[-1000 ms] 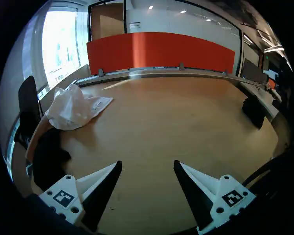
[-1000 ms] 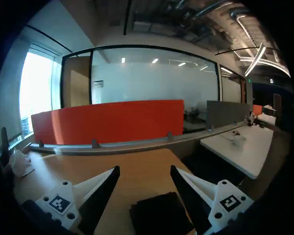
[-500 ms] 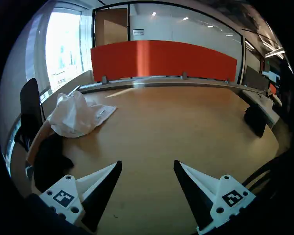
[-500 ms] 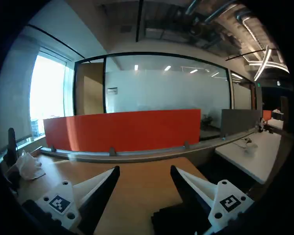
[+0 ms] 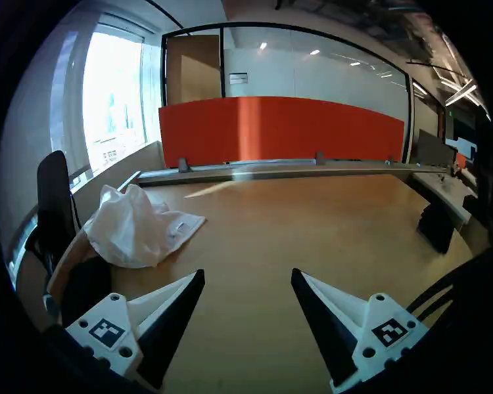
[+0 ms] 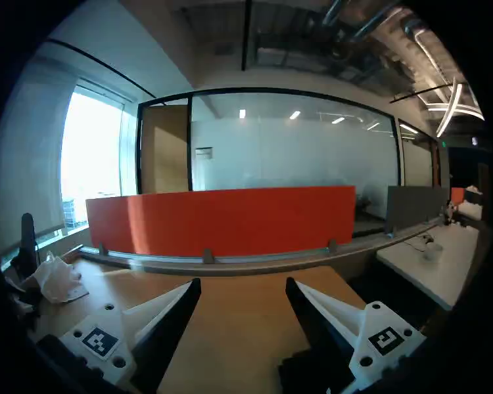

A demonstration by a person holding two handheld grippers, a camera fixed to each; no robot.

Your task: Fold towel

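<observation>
1. Change: both views have tipped upward. In the left gripper view the towel (image 5: 131, 226) now sits lower and nearer the left gripper (image 5: 246, 271). I read this as an approach only just begun, with no fold started.
2. Fingers: the left gripper's are spread with nothing between them. The right gripper (image 6: 242, 281) is likewise spread and empty.
3. Towel: a crumpled white heap at the left edge of the table (image 5: 299, 223). It lies ahead and left of the left gripper's fingers, not touching them, and well apart from the right gripper.
</observation>
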